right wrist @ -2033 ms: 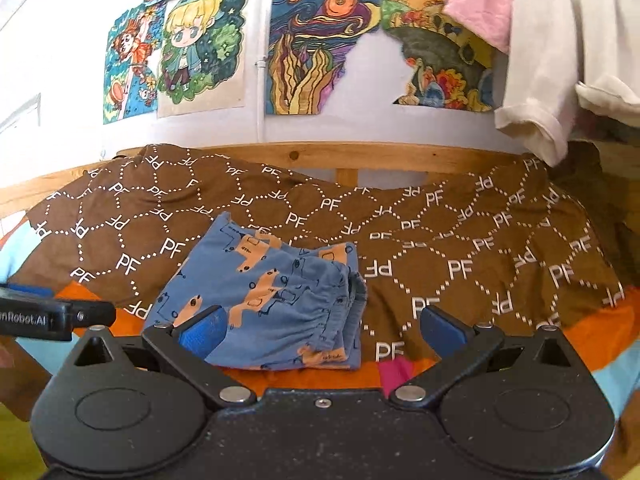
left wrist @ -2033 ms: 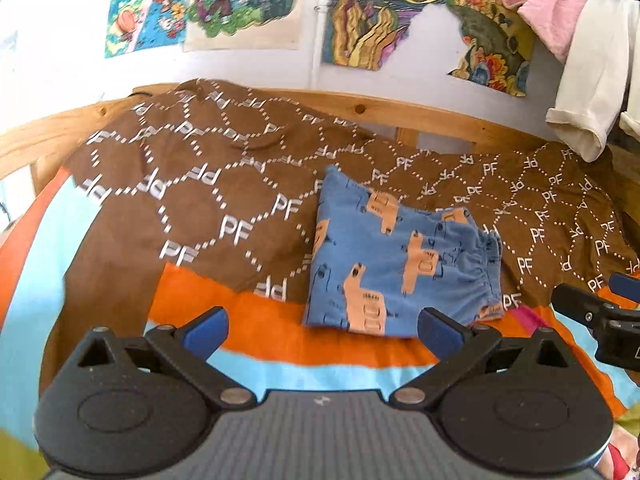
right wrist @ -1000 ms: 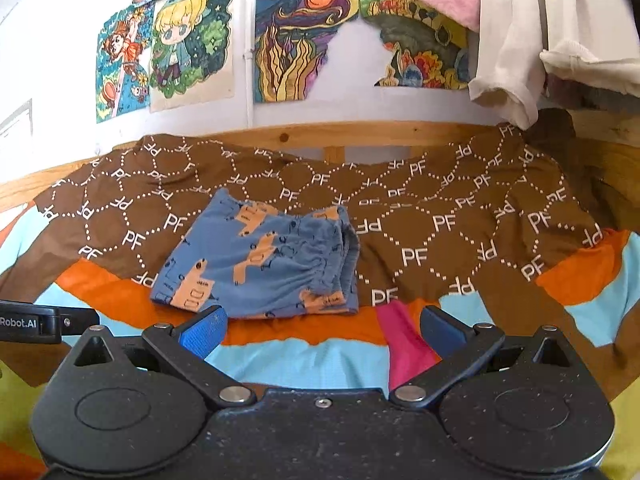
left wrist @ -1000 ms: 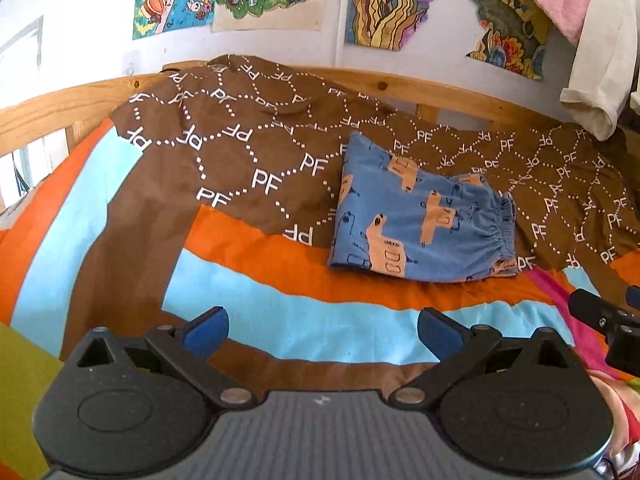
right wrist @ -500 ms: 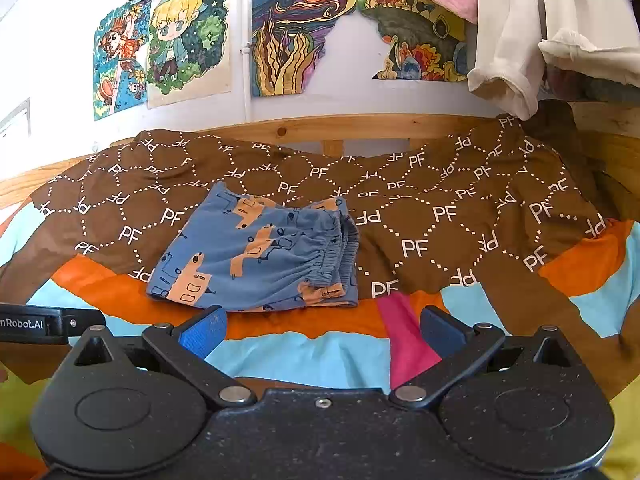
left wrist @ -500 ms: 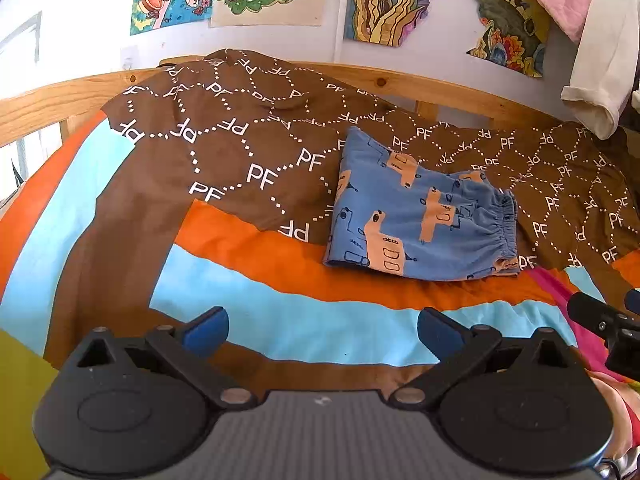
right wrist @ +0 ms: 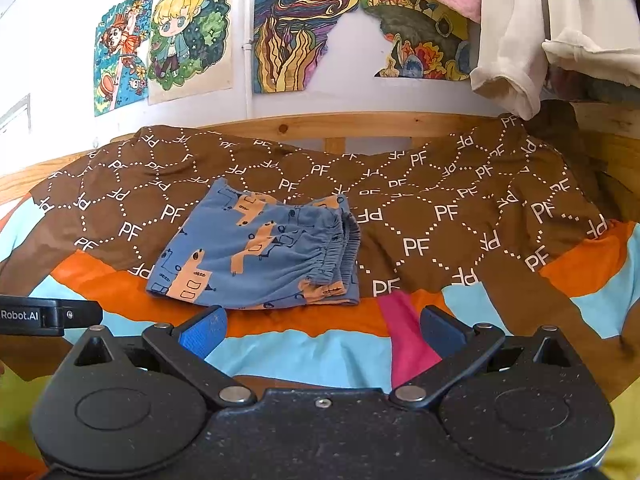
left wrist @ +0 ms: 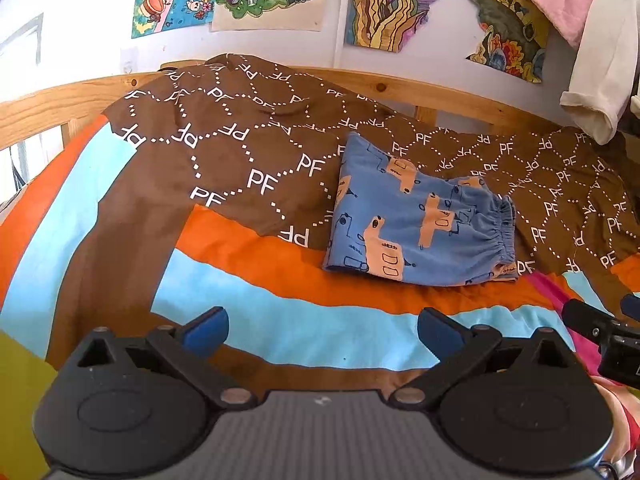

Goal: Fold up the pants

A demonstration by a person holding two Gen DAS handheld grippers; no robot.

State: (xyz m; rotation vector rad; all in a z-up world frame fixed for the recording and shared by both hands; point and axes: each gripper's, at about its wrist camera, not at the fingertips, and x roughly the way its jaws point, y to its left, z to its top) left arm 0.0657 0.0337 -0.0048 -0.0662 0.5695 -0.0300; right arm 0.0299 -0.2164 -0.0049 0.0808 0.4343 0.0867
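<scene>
A brown blanket [right wrist: 420, 216] with white letters lies on a stripy bedspread [left wrist: 280, 320], bright drawings [right wrist: 188, 40] hang on the wall, and clothes [right wrist: 516, 36] hang at the right.

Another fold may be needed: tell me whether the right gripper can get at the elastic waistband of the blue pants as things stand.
Probably yes. The right gripper is open and empty, the pants lie just ahead of it on the bedspread, and the waistband faces it uncovered.
</scene>
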